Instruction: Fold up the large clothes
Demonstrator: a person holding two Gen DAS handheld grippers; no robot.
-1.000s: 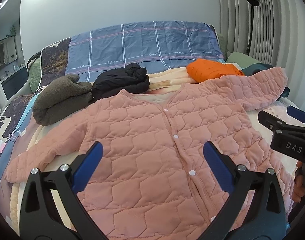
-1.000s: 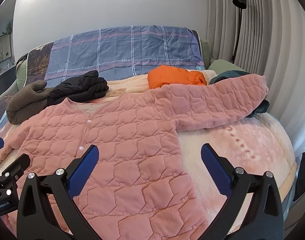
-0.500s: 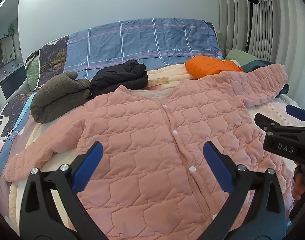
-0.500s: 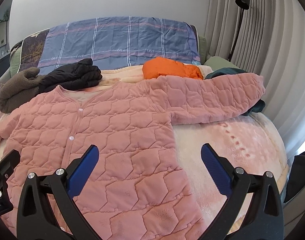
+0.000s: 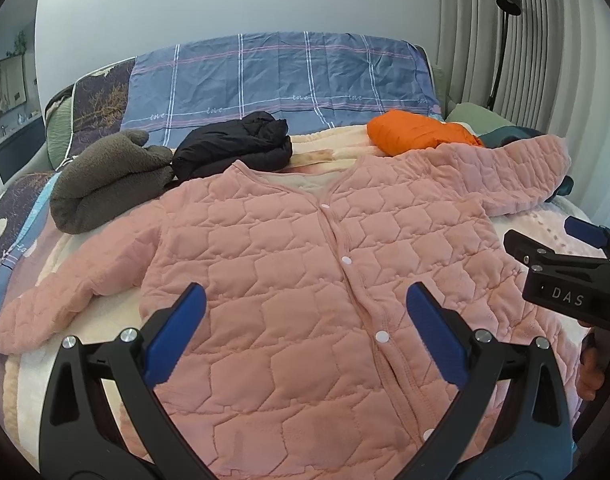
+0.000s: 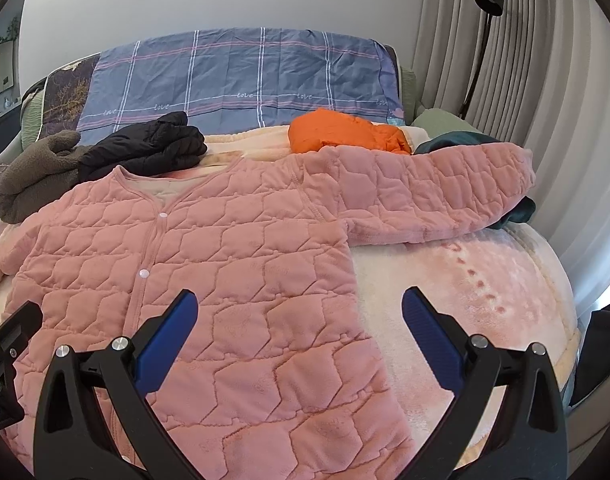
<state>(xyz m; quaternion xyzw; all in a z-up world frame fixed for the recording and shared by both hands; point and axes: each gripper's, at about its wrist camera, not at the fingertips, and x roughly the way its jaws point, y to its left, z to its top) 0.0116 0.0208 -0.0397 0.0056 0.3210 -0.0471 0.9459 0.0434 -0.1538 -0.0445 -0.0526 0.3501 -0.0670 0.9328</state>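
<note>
A pink quilted jacket [image 5: 289,248] lies flat and buttoned on the bed, front up, both sleeves spread out; it also shows in the right wrist view [image 6: 209,256]. My left gripper [image 5: 305,304] is open and empty, above the jacket's lower front near the button line. My right gripper [image 6: 299,304] is open and empty, above the jacket's right side edge. The right sleeve [image 6: 433,196] stretches to the right over a dark green garment. The right gripper also shows at the right edge of the left wrist view [image 5: 545,240].
Folded clothes sit behind the jacket: a grey-brown fleece [image 5: 105,184], a black puffer [image 5: 233,148] and an orange puffer [image 5: 417,134]. A blue plaid cover [image 5: 281,76] drapes the headboard. A cream blanket [image 6: 465,280] covers the bed. A floor lamp [image 6: 485,20] and curtains stand right.
Both grippers have shifted slightly, so the jacket sits a little further out in each view. The jacket has not moved and both grippers stay open.
</note>
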